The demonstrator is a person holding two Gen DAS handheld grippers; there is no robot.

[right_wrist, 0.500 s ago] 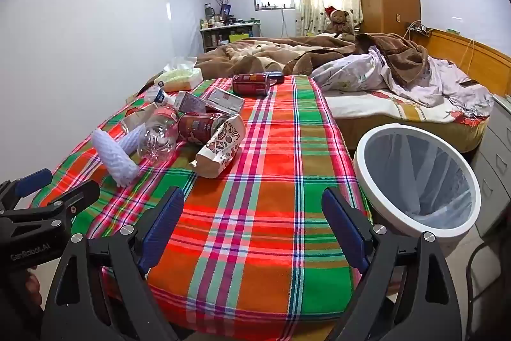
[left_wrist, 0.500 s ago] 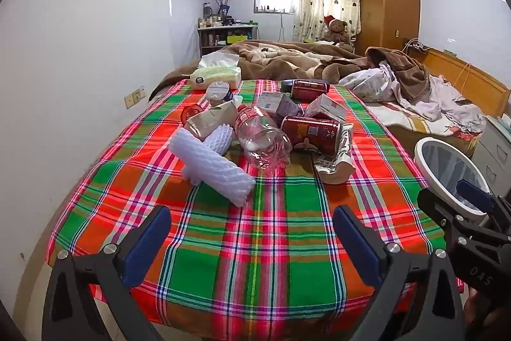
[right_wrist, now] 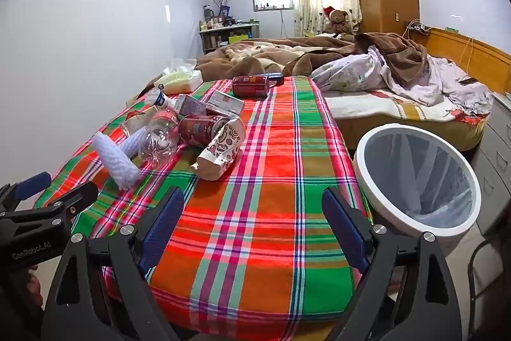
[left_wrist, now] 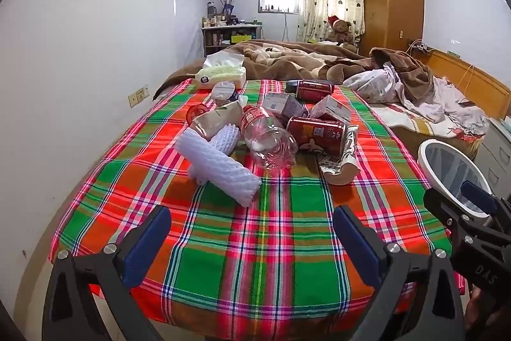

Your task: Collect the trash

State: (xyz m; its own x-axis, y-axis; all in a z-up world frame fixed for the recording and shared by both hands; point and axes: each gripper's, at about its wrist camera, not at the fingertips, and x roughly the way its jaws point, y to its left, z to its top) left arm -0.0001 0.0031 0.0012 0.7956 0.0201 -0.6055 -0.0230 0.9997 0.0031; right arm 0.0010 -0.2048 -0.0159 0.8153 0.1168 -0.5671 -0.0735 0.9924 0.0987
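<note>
Little had been shifted since 0.5 s before: both grippers were kept low over the near edge of the plaid cloth (left_wrist: 278,245). The left gripper (left_wrist: 252,240) and right gripper (right_wrist: 252,219) were held spread wide, nothing grasped. The trash pile (left_wrist: 271,136) was left mid-table; the white bin (right_wrist: 415,178) was stood beside the table's right edge.

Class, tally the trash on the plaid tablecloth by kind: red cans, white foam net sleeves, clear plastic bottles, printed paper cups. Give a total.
Red cans: 2
White foam net sleeves: 2
Clear plastic bottles: 1
Printed paper cups: 1
Total: 6
</note>
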